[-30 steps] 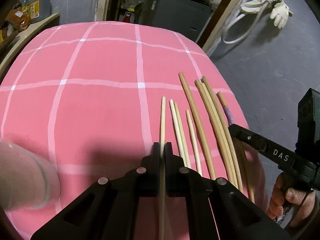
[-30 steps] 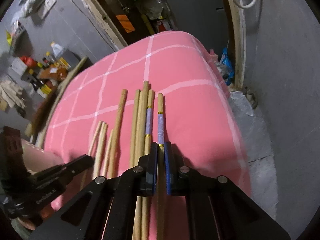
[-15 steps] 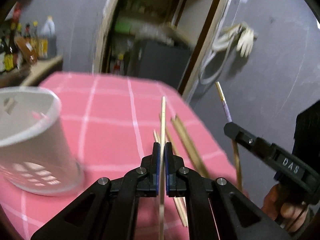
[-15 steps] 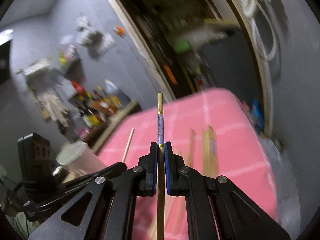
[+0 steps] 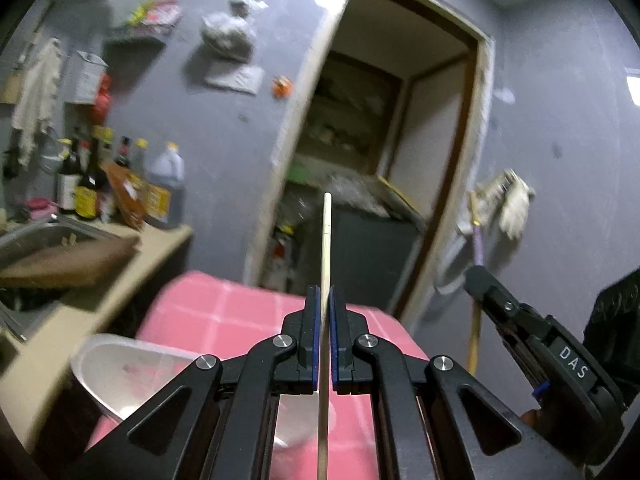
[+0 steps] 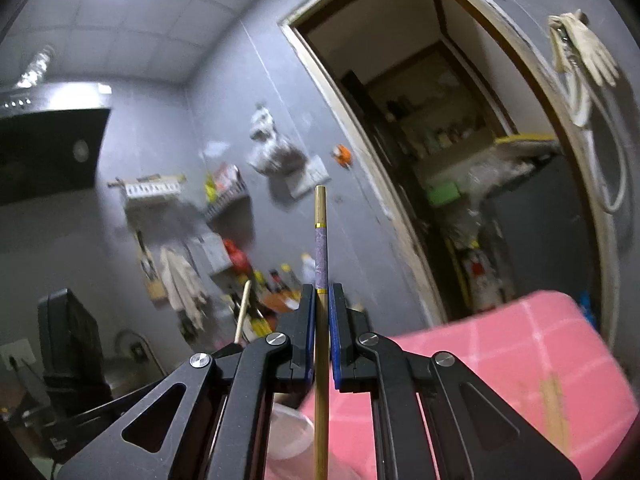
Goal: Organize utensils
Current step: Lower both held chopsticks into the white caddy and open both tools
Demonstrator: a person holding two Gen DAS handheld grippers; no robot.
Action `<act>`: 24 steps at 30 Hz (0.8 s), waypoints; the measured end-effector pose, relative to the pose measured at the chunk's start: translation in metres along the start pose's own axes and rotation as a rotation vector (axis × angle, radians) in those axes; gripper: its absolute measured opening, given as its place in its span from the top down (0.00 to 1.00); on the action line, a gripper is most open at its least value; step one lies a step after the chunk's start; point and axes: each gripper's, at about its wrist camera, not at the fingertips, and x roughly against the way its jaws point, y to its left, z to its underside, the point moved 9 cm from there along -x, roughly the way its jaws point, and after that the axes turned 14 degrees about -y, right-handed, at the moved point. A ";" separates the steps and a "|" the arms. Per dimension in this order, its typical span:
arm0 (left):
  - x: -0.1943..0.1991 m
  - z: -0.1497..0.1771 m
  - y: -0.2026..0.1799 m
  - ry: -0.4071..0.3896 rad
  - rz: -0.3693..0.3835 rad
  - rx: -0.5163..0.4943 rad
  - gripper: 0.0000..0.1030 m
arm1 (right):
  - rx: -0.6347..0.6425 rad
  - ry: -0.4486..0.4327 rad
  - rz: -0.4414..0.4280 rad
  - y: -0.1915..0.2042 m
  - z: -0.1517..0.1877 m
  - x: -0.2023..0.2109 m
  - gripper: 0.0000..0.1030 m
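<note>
Left gripper (image 5: 324, 300): jaws closed on a pale wooden chopstick (image 5: 326, 240), held upright above the white plastic holder (image 5: 120, 364) on the pink checked tablecloth (image 5: 224, 312). Right gripper (image 6: 321, 300): jaws closed on a brown chopstick with a purple band (image 6: 321, 252), also upright and raised off the cloth. Remaining chopsticks (image 6: 554, 408) lay blurred on the cloth. Bottles (image 5: 88, 184) stood on the counter beyond.
</note>
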 end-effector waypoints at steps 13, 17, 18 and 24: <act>0.001 -0.060 0.136 -0.239 -0.170 0.060 0.98 | 0.076 -0.187 -0.072 0.035 0.004 -0.057 0.95; 0.002 -0.054 0.150 -0.260 -0.200 0.078 0.98 | 0.114 -0.188 -0.065 0.037 0.014 -0.064 0.95; 0.001 -0.051 0.152 -0.257 -0.207 0.080 0.98 | 0.123 -0.183 -0.064 0.037 0.018 -0.065 0.95; -0.003 -0.028 0.153 -0.238 -0.236 0.072 0.98 | 0.169 -0.128 -0.056 0.034 0.044 -0.069 0.95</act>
